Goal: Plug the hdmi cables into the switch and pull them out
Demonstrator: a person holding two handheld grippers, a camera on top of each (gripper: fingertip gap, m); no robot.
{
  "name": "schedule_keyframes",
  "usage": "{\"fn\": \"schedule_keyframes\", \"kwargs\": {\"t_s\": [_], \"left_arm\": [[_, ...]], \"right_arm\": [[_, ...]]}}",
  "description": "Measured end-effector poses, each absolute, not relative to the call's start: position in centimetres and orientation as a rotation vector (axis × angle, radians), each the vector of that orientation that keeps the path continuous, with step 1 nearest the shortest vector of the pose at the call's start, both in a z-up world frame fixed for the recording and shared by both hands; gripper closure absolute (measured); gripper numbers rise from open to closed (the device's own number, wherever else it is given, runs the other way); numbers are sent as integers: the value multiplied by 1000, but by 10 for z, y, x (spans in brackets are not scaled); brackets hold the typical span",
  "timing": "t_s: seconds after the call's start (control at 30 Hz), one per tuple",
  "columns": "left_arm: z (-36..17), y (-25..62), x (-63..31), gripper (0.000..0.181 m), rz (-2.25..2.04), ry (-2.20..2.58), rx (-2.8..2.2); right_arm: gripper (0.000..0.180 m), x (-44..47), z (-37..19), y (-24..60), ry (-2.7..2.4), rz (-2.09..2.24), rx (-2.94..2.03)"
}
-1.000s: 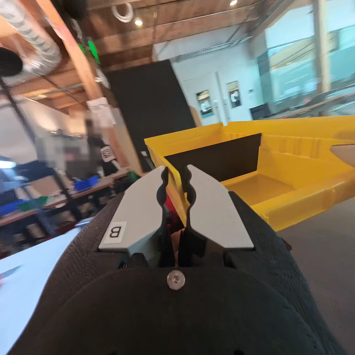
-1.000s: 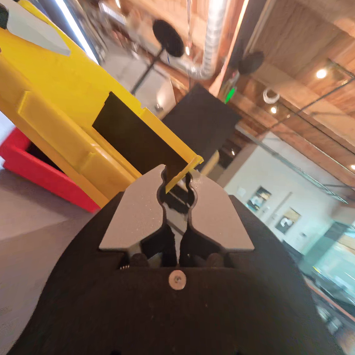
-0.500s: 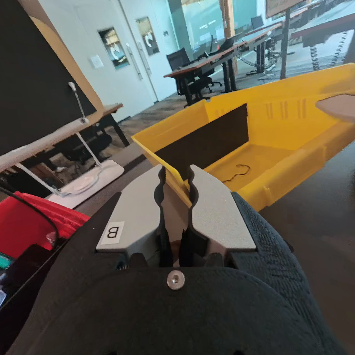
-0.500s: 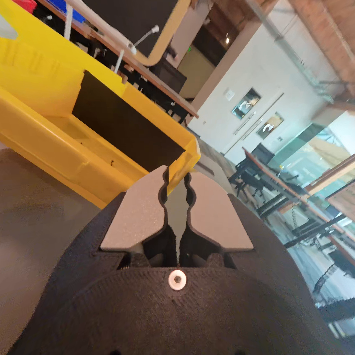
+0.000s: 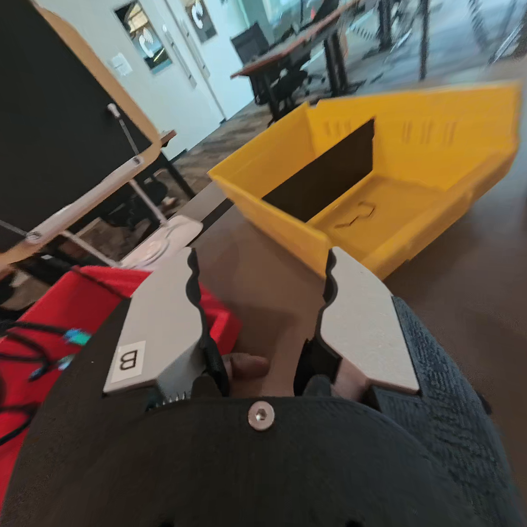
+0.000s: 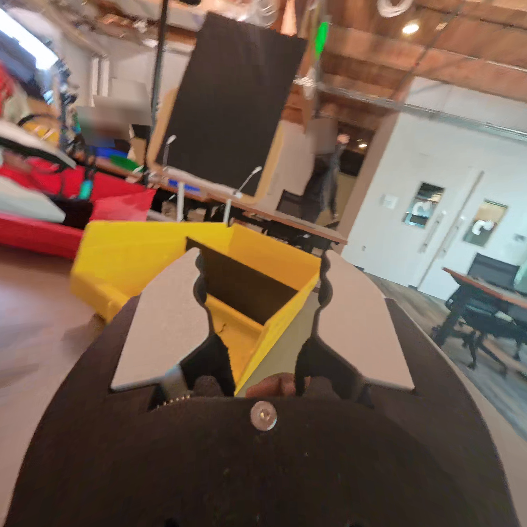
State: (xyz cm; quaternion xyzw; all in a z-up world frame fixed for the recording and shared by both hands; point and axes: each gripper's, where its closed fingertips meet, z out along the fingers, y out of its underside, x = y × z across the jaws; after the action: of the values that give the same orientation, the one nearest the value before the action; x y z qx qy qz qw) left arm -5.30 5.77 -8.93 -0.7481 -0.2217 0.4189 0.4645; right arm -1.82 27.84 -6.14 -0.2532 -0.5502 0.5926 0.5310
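Left gripper [image 5: 261,253]: stands wide open above the brown table [image 5: 427,313], holds nothing between its grey fingers [image 5: 165,313], aims at the gap between a red bin [image 5: 71,299] on the left and a yellow bin [image 5: 427,142] on the right. Right gripper [image 6: 261,252]: likewise spread wide, grips nothing, points straight at the near corner of the yellow bin [image 6: 128,251] from over the table [image 6: 34,299]. Cables [image 5: 28,336]: black, with blue-green ends [image 5: 77,336], lie inside the red bin at the left edge of the left wrist view, well apart from both grippers; blurred, so cannot tell whether of the hdmi kind. Switch: cannot be made out in either view. Yellow bin: sits on the table just beyond the fingertips, carries an upright black divider [image 5: 322,182] across its inside, also seen between the right fingers [image 6: 245,279]; holds a thin dark scrap of wire [image 5: 356,214] on its floor beside the divider. Red bin [image 6: 34,233]: appears in the right wrist view behind and left of the yellow bin, touching or just beside it, cannot tell which. Fingertip of the holding hand [image 5: 248,366]: shows low in the gap between the left fingers; same under the right fingers [image 6: 271,385]. Background: black board with a tan frame [image 5: 57,114] beyond the table, seen also from the right [image 6: 233,99]; person [image 6: 322,182] standing far behind it
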Motion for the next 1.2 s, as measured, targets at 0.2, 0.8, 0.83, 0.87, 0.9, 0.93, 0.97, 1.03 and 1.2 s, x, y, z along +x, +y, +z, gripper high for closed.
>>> {"fn": "schedule_keyframes", "kwargs": {"t_s": [0.2,0.8,0.83,0.87,0.9,0.93,0.97,1.03,1.2], "left_arm": [[-144,-34,-36,96,1145,-569,-2311],[-192,-114,-67,142,1501,-573,-2591],[-192,-114,-67,142,1496,-568,-2596],[-192,-114,-67,143,1484,-572,-2598],[-192,-114,-67,144,1468,-583,-2596],[-192,-114,-66,145,1451,-592,-2590],[-192,-114,-66,146,1436,-599,-2584],[-192,-116,-65,147,1418,-617,-2581],[-192,-126,-61,147,1384,-651,-2577]], "right_arm": [[92,-6,-108,215,-1784,1310,-373],[127,-53,-188,211,-2067,331,-84],[139,-53,-192,211,-2085,311,-77],[139,-54,-194,212,-2087,291,-73],[140,-54,-194,213,-2086,280,-79],[140,-55,-194,214,-2097,277,-93],[141,-55,-195,215,-2107,268,-105],[141,-56,-195,219,-2121,250,-126],[141,-57,-195,224,-2137,252,-172]]}}
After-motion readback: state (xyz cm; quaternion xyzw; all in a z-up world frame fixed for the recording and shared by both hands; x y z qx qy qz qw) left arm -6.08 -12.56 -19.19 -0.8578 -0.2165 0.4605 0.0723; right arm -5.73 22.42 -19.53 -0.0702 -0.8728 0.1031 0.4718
